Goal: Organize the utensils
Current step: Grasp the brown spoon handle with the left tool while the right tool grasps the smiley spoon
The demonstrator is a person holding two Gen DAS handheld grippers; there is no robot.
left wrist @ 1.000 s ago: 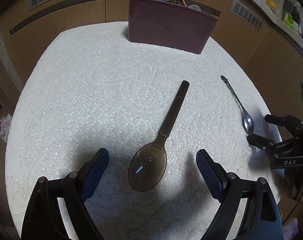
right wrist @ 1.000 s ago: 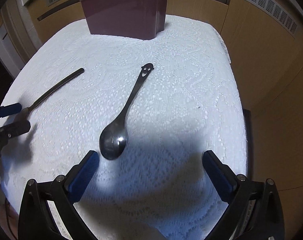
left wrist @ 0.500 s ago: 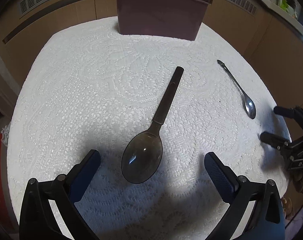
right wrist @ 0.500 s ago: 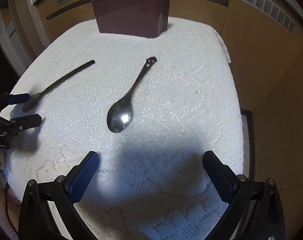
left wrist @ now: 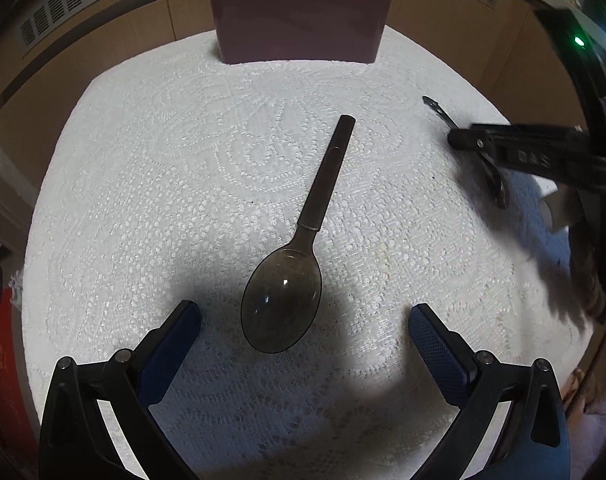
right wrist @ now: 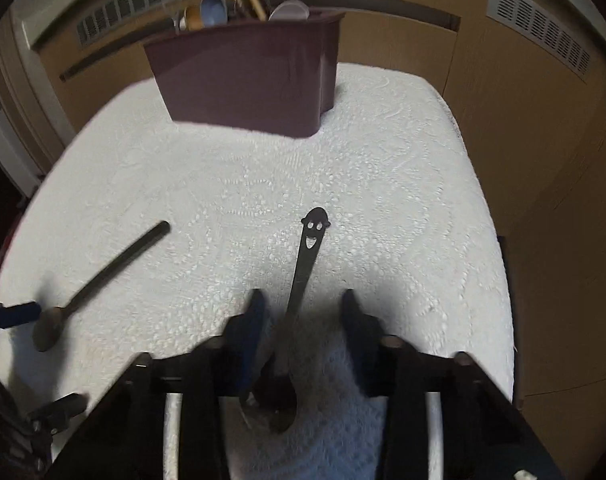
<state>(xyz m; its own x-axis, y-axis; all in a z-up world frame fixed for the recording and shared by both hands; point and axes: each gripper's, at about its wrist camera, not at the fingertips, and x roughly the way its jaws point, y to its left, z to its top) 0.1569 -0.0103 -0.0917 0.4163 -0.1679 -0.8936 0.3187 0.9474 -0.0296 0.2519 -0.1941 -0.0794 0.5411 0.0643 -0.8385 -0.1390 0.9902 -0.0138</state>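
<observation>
Through my left wrist camera, my left tool hangs with its jaws spread as wide as they go and nothing between the pads. The dark translucent spoon lies flat on the lace-covered desk, its bowl just ahead of the gap, centred between the two pads. Its long axis runs away from me, handle tip pointing up and slightly right toward the maroon holder at the far edge. This spoon is plainly mine on the left; a straight drop would straddle the bowl, so I judge I should reach a little further for the neck. Off to the right, my right tool sits over the metal spoon.

Through my right wrist camera, my right tool is closing, its jaws already narrow, with the metal spoon's handle running up between the pads (I cannot see the pads pressing on it yet). The bowl sits low, back between the fingers, and the smiley-face end points toward the holder. That holder already carries utensils, wooden sticks and a few rounded spoon heads above its rim (compartments I cannot make out). The dark spoon lies well to the left.
</observation>
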